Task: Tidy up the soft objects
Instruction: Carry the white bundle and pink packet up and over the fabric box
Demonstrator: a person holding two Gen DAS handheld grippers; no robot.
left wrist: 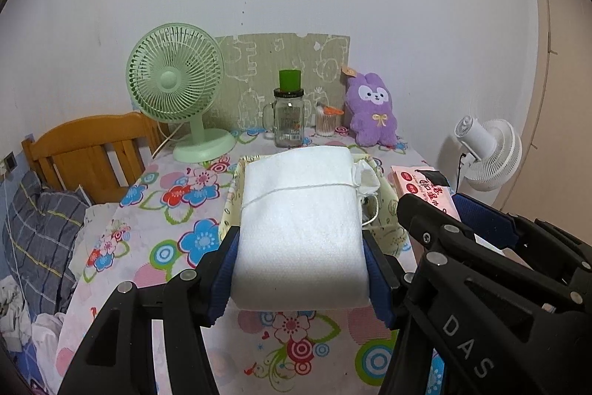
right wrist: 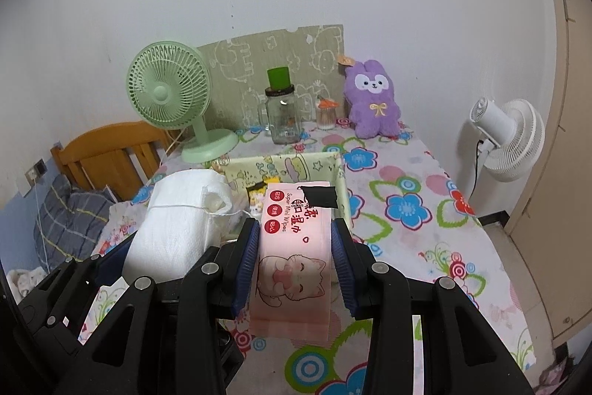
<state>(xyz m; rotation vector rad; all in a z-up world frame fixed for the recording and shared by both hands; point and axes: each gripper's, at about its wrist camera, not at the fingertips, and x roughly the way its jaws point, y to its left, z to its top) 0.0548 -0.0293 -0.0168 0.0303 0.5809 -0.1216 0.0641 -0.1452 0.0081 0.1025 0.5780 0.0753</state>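
Left gripper [left wrist: 299, 269]: clamped on a white towel bundle [left wrist: 299, 221] tied with string, held above the table in front of the basket.
Right gripper [right wrist: 294, 261]: closed on a pink wipes pack [right wrist: 292, 247], lifted off the table just beside the bundle.
Basket [right wrist: 335, 173]: pale yellow, on the flowered tablecloth [right wrist: 407, 228], just behind both held things.
Back of table: green fan [left wrist: 174, 80], glass jar [left wrist: 288, 121], purple plush rabbit [left wrist: 372, 110].

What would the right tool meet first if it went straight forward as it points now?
Probably the fabric storage box ahead: the right tool, shut on the pink wipes pack, points down toward it, though depth is unclear.
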